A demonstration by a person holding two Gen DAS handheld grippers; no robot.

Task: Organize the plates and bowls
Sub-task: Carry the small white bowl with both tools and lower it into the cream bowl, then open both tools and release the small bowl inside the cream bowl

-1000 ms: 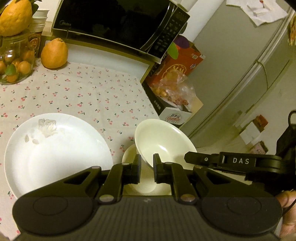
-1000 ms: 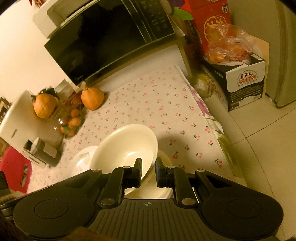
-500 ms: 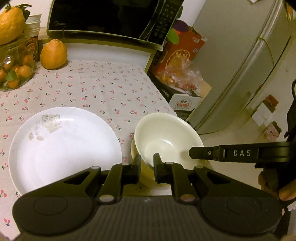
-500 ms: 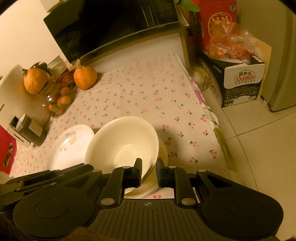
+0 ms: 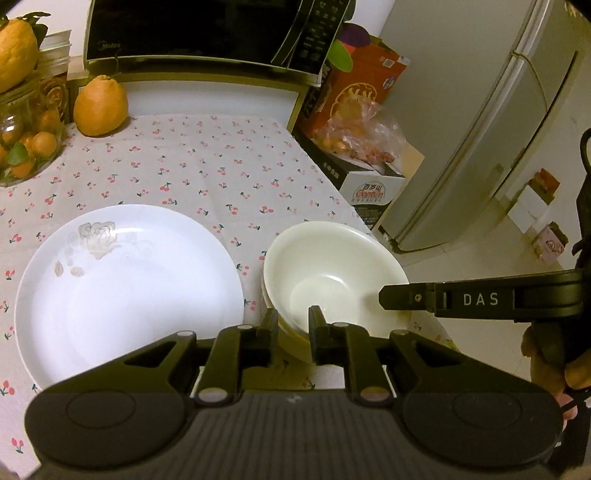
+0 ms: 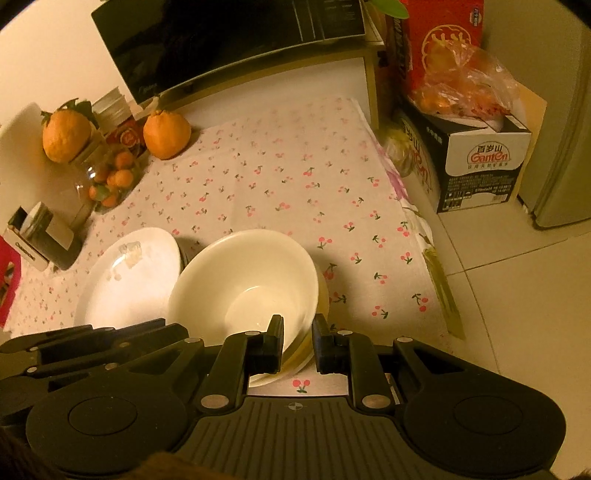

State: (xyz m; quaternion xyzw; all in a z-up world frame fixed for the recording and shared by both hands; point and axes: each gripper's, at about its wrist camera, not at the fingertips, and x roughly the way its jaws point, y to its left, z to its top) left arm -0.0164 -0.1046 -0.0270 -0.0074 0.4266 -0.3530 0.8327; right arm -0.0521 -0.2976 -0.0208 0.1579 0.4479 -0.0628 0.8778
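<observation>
A white bowl [image 5: 332,266] sits nested in a stack of bowls near the table's right front edge; it also shows in the right wrist view [image 6: 247,284]. My left gripper [image 5: 291,325] is shut on the bowl's near rim. My right gripper [image 6: 297,339] is shut on the bowl's rim from the other side, and its finger [image 5: 443,301] reaches over the bowl in the left wrist view. A large white plate [image 5: 129,288] with a faint flower print lies flat just left of the bowls; it shows in the right wrist view too [image 6: 129,280].
A microwave [image 5: 207,33] stands at the back of the cherry-print tablecloth [image 5: 207,170]. An orange fruit [image 5: 100,105] and a glass jar of small fruit [image 5: 26,147] are at the back left. Boxes [image 5: 365,184] and a fridge [image 5: 480,129] stand right of the table edge.
The bowl, tilted and raised a second ago, has come down level onto the stack beside the plate. Both grippers kept hold of its rim.
</observation>
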